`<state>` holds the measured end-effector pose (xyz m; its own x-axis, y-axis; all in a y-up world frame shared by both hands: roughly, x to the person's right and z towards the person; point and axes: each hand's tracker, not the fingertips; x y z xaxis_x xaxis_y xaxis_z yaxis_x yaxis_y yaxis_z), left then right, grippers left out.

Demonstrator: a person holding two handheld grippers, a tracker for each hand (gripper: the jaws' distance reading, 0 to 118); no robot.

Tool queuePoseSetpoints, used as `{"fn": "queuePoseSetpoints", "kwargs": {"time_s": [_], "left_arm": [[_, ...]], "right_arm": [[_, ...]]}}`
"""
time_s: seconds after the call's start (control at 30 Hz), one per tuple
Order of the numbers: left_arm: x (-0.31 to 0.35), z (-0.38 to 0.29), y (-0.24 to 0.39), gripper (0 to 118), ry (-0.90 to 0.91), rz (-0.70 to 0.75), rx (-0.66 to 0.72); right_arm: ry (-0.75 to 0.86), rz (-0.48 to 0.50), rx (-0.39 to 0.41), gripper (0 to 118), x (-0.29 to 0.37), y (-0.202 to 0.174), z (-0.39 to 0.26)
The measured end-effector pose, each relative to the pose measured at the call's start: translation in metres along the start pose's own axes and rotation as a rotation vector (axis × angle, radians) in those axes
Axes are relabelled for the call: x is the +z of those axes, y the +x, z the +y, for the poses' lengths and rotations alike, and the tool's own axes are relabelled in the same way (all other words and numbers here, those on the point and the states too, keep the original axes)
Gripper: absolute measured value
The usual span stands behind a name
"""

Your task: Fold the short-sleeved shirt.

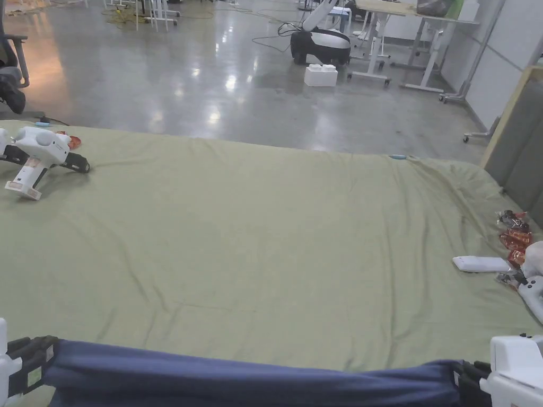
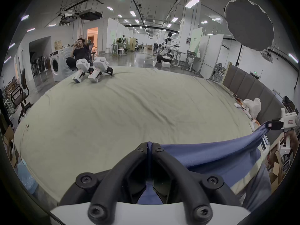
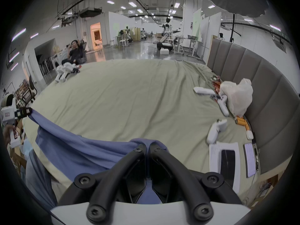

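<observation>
At the bed's near edge, the left gripper (image 2: 150,145) and right gripper (image 3: 147,146) each have jaws clamped on an end of the blue shirt (image 1: 249,379), stretching it taut for laying flat on the green sheet (image 1: 276,238). 2 spare grippers (image 2: 92,70) lie at the far corner.

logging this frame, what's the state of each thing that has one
shirt: held up at the near edge of the bed, stretched between both grippers
left gripper: jaws shut on shirt
right gripper: jaws shut on shirt
sheet: spread over the bed, wrinkled
spare grippers: lying unused on the sheet's far corner
</observation>
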<state>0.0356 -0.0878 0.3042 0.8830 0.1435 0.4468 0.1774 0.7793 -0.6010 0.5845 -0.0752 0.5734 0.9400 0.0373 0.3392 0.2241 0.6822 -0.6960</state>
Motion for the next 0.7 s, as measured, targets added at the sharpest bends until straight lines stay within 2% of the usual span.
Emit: {"fn": "queuePoseSetpoints", "kwargs": {"time_s": [0.3, 0.57, 0.67, 0.7], "left_arm": [[-0.003, -0.069, 0.003, 2, -0.205, 0.028, -0.069], [-0.023, -0.094, 0.003, 3, -0.251, 0.07, -0.101], [-0.019, -0.093, 0.015, 10, -0.256, 0.09, -0.111], [-0.019, -0.091, 0.016, 14, -0.254, 0.093, -0.112]], "right_arm": [[-0.164, -0.01, -0.006, 1, -0.002, -0.001, -0.079], [-0.215, -0.035, -0.004, 2, -0.024, -0.01, -0.109], [-0.215, -0.045, -0.006, 5, -0.029, -0.014, -0.108], [-0.208, -0.055, -0.005, 13, -0.028, -0.017, -0.107]]}}
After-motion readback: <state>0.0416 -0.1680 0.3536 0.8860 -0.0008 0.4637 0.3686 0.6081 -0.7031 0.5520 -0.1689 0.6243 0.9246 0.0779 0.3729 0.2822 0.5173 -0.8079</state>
